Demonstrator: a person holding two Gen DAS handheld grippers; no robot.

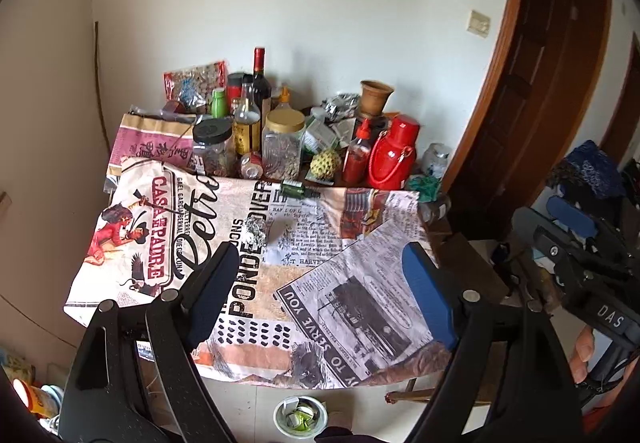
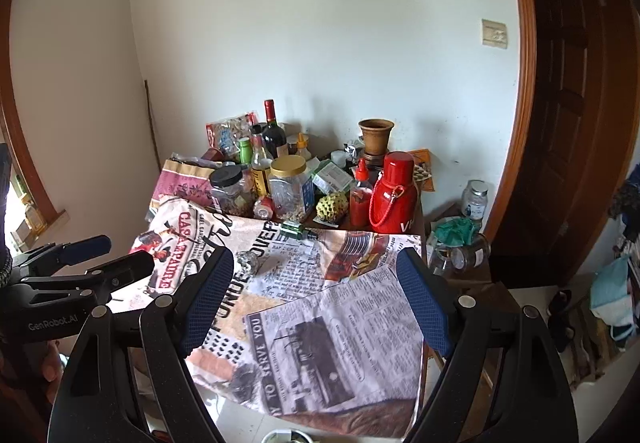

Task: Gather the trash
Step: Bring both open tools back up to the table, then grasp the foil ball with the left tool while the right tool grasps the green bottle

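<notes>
— What took up most of the room?

— A table (image 1: 460, 243) against the wall, its front half under a printed cloth (image 1: 248, 283) like old newspaper. Jars, bottles and a red flask (image 1: 394, 153) crowded the back edge.

— And the two tools?

— The left gripper (image 1: 320, 283) hung over the near part of the cloth, fingers (image 1: 428, 295) spread wide and nothing between them. The right gripper (image 2: 316, 295) stood the same way, fingers apart and empty, a little farther right; each showed at the edge of the other's view.

— Where was the trash?

— A crumpled ball of foil (image 1: 255, 231) lay on the cloth near its middle, with a small pale scrap (image 1: 279, 230) just beside it. A small green bottle (image 1: 296, 189) lay on its side at the cloth's far edge. On the floor below the near edge stood a white bowl (image 1: 301, 419) with scraps in it.
</notes>
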